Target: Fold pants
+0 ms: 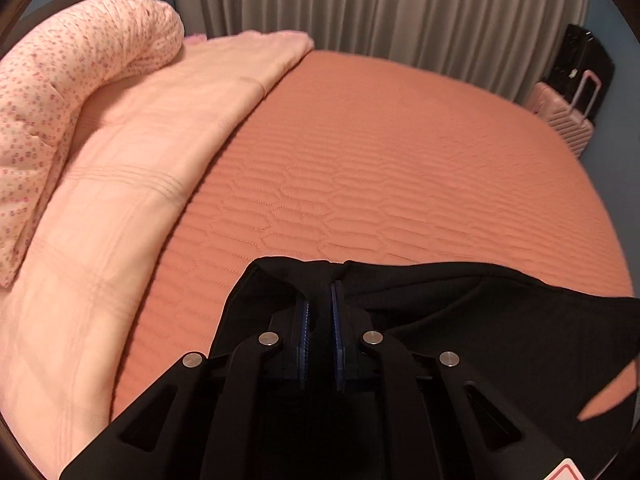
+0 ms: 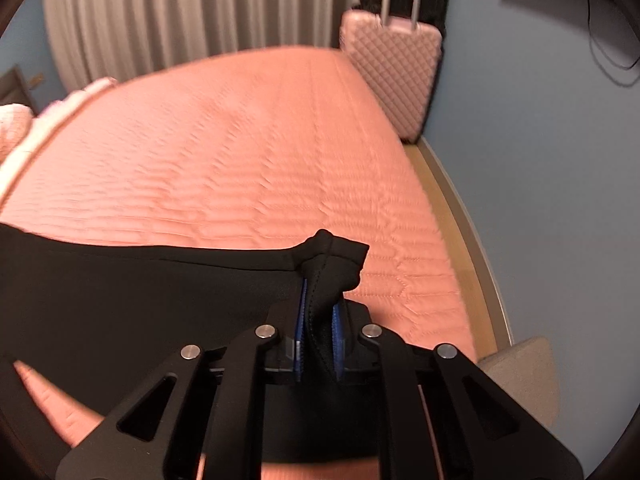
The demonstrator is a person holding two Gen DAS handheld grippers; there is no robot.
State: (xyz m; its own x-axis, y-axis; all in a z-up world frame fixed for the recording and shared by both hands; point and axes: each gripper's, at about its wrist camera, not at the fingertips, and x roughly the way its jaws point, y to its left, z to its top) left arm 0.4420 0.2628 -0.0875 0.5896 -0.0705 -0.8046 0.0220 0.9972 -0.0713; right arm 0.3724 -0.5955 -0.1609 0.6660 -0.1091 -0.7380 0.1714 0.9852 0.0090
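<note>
While one pair of black pants (image 1: 480,312) is held up over a bed, its top edge is seen stretched between two grippers, one at each end. In the left wrist view, the left gripper (image 1: 320,292) is closed narrowly on a bunched corner of the fabric, which is pinched between its two blue-padded fingers (image 1: 306,316) at about 6 o'clock in the frame; the cloth is spread away from it toward 4 o'clock, where a small patch of bedcover can be seen below its hanging edge. In the right wrist view, the right gripper (image 2: 320,300) is likewise clamped on a folded corner of the pants (image 2: 140,300), a tuft of fabric being pushed up past the two blue pads (image 2: 339,328), and the garment is drawn out from it toward 9 o'clock. One salmon quilted bedcover (image 1: 380,168) is shown beneath the pants, filling the middle of both views. One pale pink blanket (image 1: 132,168) is laid across the bed at 9 o'clock in the left view, with one flower-printed duvet (image 1: 60,92) rolled up just beyond it at 10 o'clock. One grey pleated curtain (image 1: 380,8) is hung behind the bed at 12 o'clock. Two suitcases are stood at 2 o'clock by the blue wall (image 2: 540,160): one pink quilted suitcase (image 2: 396,72) with its handle raised, and one black suitcase (image 1: 580,64) behind it. Much of the right view is blurred.
</note>
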